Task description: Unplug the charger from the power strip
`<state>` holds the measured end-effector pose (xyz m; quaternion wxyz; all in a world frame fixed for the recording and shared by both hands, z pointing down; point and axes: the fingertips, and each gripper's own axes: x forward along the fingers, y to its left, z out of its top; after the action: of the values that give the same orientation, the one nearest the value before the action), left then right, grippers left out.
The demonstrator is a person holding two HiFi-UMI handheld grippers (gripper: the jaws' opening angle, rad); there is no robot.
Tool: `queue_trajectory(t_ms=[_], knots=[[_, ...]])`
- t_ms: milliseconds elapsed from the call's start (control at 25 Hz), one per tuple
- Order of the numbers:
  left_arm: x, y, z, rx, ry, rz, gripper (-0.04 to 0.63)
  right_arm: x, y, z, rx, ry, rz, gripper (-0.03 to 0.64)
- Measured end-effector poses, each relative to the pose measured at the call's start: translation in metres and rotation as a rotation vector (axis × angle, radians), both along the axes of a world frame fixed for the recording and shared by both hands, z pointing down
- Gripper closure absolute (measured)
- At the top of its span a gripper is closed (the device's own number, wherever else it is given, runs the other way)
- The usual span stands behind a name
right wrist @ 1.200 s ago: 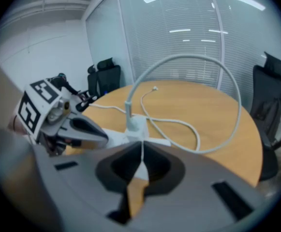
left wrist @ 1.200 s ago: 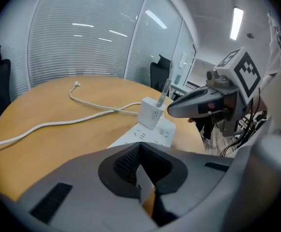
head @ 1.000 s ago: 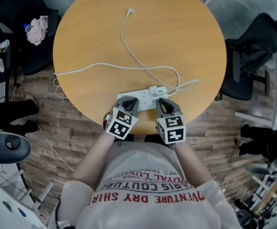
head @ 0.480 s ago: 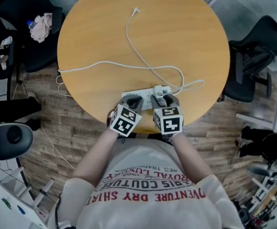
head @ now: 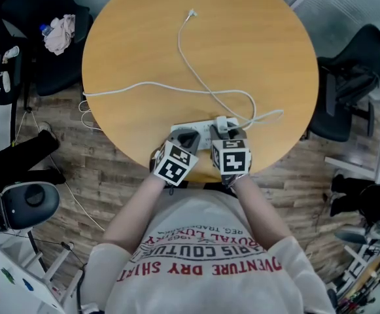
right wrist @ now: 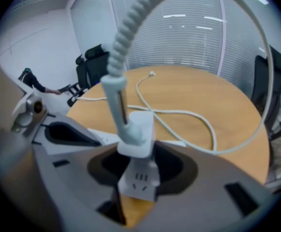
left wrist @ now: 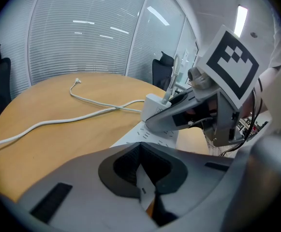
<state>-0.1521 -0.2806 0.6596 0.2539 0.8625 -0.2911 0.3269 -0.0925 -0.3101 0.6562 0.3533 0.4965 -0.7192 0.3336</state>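
Right gripper [head: 227, 136] is clamping the small white cube charger [right wrist: 136, 132] by its sides. The charger is sitting plugged into the long white plastic power strip [head: 204, 137], which is lying at 6 o'clock on the round wooden table [head: 255, 51], close to the edge. Left gripper [head: 186, 137] is working at 9 o'clock of the right one, jaws clenched together with nothing between them and tips pressing on the strip's left end. Thin white charging cable [head: 184, 54] is looping off toward 12 o'clock, its connector end lying loose. The strip's white power cord [head: 137, 87] is running off the table at 9 o'clock. Black office chair [head: 353, 77] is standing at 3 o'clock.
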Motion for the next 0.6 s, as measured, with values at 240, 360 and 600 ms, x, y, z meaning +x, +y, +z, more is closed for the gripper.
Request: queue_trajectory(t_ms=[240, 360, 600], knots=[[-0.001, 0.000, 0.000, 0.007, -0.003, 0.000, 0.563, -0.001, 0.002, -0.005, 0.024, 0.051, 0.002, 0.454], [-0.001, 0.000, -0.001, 0.016, -0.011, 0.002, 0.563, 0.000, 0.003, -0.008, 0.019, 0.043, 0.015, 0.456], [-0.001, -0.001, 0.000, 0.006, -0.016, -0.003, 0.563, -0.004, -0.001, -0.034, 0.085, 0.034, -0.015, 0.459]])
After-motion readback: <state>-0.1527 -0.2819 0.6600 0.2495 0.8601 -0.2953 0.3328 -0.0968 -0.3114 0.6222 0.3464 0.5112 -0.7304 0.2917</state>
